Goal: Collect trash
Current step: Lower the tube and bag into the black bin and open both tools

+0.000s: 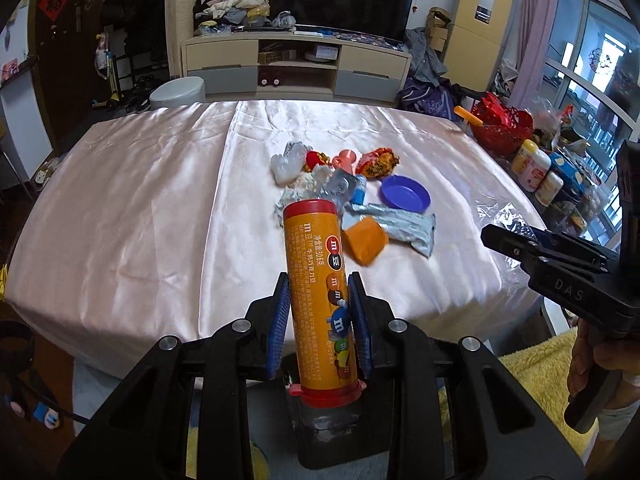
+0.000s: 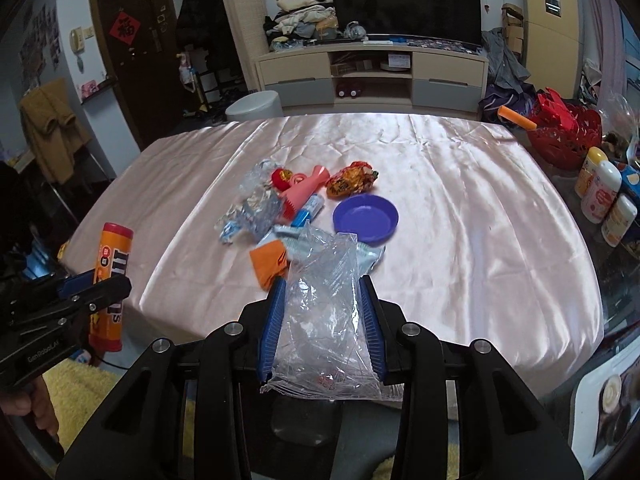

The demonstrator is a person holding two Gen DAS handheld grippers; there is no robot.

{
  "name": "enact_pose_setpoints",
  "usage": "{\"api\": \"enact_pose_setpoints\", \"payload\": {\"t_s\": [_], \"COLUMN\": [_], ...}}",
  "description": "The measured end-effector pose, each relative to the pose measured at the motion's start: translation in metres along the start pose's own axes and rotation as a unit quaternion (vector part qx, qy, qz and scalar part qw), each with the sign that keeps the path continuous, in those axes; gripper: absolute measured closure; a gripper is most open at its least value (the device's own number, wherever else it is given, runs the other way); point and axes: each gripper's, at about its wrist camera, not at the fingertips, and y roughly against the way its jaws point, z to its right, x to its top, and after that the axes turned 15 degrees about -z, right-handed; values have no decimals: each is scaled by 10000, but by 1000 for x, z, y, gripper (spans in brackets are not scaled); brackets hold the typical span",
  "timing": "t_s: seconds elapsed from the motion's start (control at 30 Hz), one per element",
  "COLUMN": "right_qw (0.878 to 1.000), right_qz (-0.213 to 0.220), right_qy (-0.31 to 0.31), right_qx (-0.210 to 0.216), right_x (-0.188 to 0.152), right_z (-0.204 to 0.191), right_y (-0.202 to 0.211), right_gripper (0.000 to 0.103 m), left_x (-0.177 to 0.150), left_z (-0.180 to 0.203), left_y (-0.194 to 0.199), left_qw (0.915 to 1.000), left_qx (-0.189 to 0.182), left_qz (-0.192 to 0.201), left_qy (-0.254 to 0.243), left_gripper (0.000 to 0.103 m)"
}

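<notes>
Left gripper (image 1: 320,312): jaws closed on the candy tube (image 1: 320,296), held off the table; the tube's long axis points forward, away from the camera.
Right gripper (image 2: 322,320): jaws closed on the clear plastic bag (image 2: 324,312), also held above the near edge.
Trash pile (image 2: 304,212): ahead of both grippers, mid-table; wrappers, orange packet (image 1: 366,242), purple dish (image 2: 366,218). The right gripper seems a little nearer.
Surface: pink satin cloth (image 2: 460,220), wrinkled.
Room: white bin (image 2: 254,106) beyond the far edge.
</notes>
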Motion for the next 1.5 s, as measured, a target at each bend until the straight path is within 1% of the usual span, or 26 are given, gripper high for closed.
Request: {"api": "enact_pose_setpoints", "payload": {"t_s": [0.1, 0.23, 0.4, 0.5, 0.53, 0.6, 0.67, 0.77, 0.87, 1.0, 1.07, 1.1, 1.13, 1.17, 1.27, 1.33, 1.37, 1.43, 1.5], "right_qw": [9999, 9988, 9962, 9927, 9919, 9905, 9890, 9874, 9866, 9849, 9849, 9850, 9853, 9855, 9863, 9875, 9883, 9907, 9935], "right_qz": [-143, -438, -849, -1138, -1182, -1294, -1379, -1474, -1516, -1568, -1571, -1557, -1533, -1513, -1451, -1372, -1315, -1160, -949], "right_qy": [71, 178, 122, -23, -37, -27, -27, -117, -204, -339, -359, -371, -389, -403, -464, -530, -557, -585, -582], "right_qx": [47, 96, 160, 410, 474, 458, 528, 559, 570, 647, 634, 646, 654, 653, 626, 574, 539, 404, 247], "right_x": [-25, -53, -82, -95, -99, -108, -114, -119, -121, -124, -123, -124, -123, -123, -121, -118, -116, -109, -101], "right_z": [-9, -20, -24, -20, -20, -20, -20, -17, -12, -7, -7, -7, -7, -5, -3, 0, 2, 2, 2], "right_y": [-2, -15, -45, -70, -77, -91, -106, -122, -130, -133, -134, -133, -133, -133, -131, -126, -122, -113, -102], "right_gripper": [65, 65, 65, 65, 65, 65, 65, 64, 63, 60, 52, 44, 42, 41, 39, 32, 30, 21, 15], "left_x": [-26, -58, -93, -110, -114, -119, -123, -126, -127, -126, -126, -126, -125, -126, -126, -123, -122, -119, -114], "left_z": [7, 10, 7, 2, 1, 0, 0, 2, 6, 6, 5, 5, 5, 5, 3, 2, 1, 0, 0], "left_y": [-3, -18, -53, -78, -86, -98, -111, -127, -134, -140, -141, -142, -142, -142, -142, -140, -139, -133, -127], "left_qw": [9998, 9990, 9954, 9917, 9910, 9901, 9893, 9870, 9859, 9843, 9841, 9841, 9842, 9845, 9850, 9856, 9862, 9879, 9898], "left_qx": [-70, -134, -334, -515, -517, -509, -523, -477, -461, -490, -499, -504, -499, -483, -441, -397, -366, -285, -182], "left_qz": [-162, -432, -889, -1163, -1220, -1295, -1360, -1537, -1607, -1691, -1701, -1702, -1697, -1687, -1670, -1644, -1615, -1524, -1410], "left_qy": [-43, -41, 90, 184, 202, 179, 126, 16, -91, -96, -88, -84, -80, -74, -26, 23, 38, 61, 60], "left_gripper": [76, 76, 76, 76, 76, 76, 76, 76, 75, 75, 75, 75, 74, 73, 66, 57, 54, 43, 37]}}
